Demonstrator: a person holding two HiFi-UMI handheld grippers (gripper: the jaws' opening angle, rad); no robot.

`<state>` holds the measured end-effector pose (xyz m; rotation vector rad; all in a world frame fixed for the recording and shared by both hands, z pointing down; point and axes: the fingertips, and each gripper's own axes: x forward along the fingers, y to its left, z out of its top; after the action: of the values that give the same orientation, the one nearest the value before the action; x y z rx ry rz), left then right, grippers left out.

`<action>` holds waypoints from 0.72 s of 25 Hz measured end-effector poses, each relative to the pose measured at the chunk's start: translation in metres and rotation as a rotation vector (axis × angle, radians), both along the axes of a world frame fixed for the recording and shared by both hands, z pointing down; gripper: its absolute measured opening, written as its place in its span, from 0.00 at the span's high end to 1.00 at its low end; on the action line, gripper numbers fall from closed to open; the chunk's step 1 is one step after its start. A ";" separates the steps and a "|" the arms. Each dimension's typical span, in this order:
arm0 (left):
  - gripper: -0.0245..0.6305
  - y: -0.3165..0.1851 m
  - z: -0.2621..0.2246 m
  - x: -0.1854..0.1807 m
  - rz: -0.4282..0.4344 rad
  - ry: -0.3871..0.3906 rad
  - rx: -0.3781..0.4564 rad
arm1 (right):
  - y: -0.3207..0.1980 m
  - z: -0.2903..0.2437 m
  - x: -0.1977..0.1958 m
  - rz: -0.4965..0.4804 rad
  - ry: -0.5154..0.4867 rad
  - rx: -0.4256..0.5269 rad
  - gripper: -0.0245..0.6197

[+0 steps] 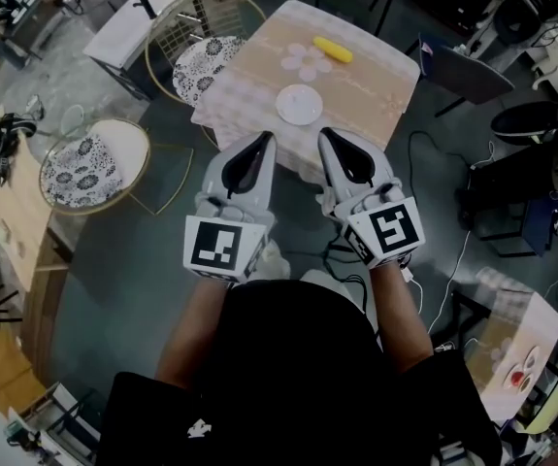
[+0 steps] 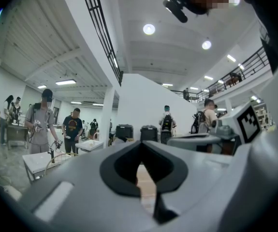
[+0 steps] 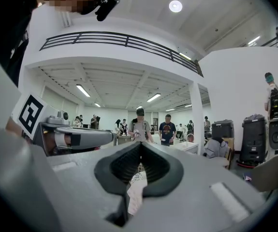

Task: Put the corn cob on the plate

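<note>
Corn cob (image 1: 332,49) lies on counter (image 1: 380,90), far side, at 1 o'clock from plate (image 1: 300,104), not touching it. Plate empty, mid-counter. Left hand-held gripper (image 1: 266,138) and right hand-held gripper (image 1: 324,133) both closed, nothing between jaws, held level side by side, short of counter's near edge. Step: approach, no grasp yet. Next: open right jaws, reach past plate toward 1 o'clock, close across cob's short axis. Round cob likely rolls if nudged.

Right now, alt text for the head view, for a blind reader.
The left gripper and right gripper, both shut and empty, are held side by side short of a small table. On it lie a white plate and, farther back, a yellow corn cob.
</note>
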<state>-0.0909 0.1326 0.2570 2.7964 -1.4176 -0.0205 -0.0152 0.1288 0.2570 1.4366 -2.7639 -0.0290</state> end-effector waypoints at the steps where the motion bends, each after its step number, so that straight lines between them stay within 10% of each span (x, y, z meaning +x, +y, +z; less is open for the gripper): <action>1: 0.95 -0.001 0.001 -0.002 0.006 -0.001 0.000 | -0.002 0.000 -0.002 0.004 0.002 0.000 0.96; 18: 0.95 -0.025 -0.003 -0.018 0.041 0.022 0.002 | -0.022 -0.001 -0.017 0.043 0.039 0.009 0.96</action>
<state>-0.1085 0.1072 0.2540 2.8164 -1.3560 -0.0525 -0.0319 0.1066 0.2558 1.4807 -2.7046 -0.0677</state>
